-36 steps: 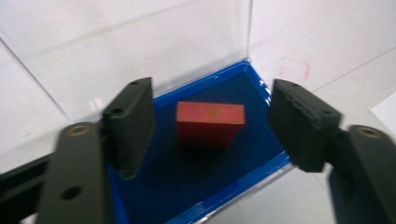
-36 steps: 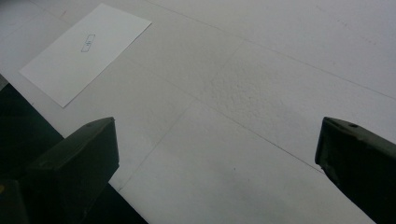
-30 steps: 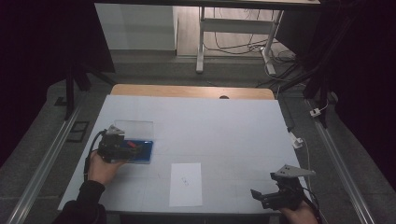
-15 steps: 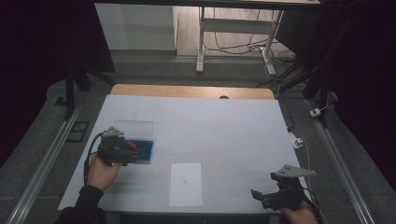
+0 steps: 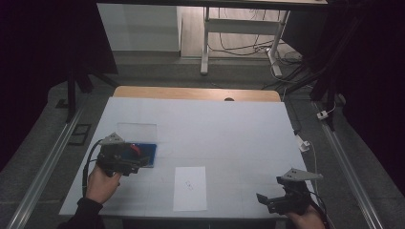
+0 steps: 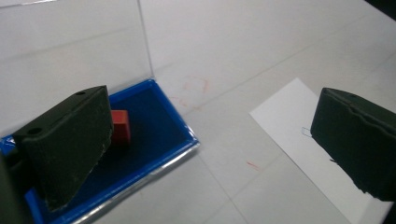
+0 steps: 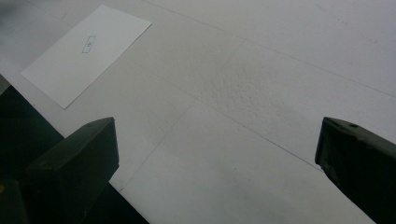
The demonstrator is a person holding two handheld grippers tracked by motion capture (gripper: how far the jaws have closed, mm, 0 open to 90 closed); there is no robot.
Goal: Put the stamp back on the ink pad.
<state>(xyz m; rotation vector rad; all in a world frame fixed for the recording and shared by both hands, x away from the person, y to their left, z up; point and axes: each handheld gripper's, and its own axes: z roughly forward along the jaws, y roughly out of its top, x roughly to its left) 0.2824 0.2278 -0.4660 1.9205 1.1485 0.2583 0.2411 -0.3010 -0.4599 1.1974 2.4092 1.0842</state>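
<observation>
So, in the high view, the left hand-held gripper [image 5: 136,160] is seen hovering at the near end of a blue tray [image 5: 145,153] with a clear lid [image 5: 137,130] stood up behind it, at about 9 o'clock on the white surface [image 5: 229,124]. A small red block [image 5: 135,149] is sat inside the tray. A sheet of paper [image 5: 190,188] is laid flat at roughly 6 o'clock, and the right hand-held gripper [image 5: 263,200] is parked near 4 o'clock, well apart from everything.

In the left gripper view, the jaws are held wide apart with nothing between them. The red block [image 6: 121,128] is spotted on the tray floor [image 6: 154,126], just beside the left jaw, towards 9 o'clock. It's judged to be light, rigid and fairly grippy, so it could probably be pinched across two opposite flat faces. The tray wall is close, though, so a jaw could get snagged on it.

In the right gripper view, the jaws are spread open over bare surface too, with the paper [image 7: 88,51] sighted off at 11 o'clock.
</observation>
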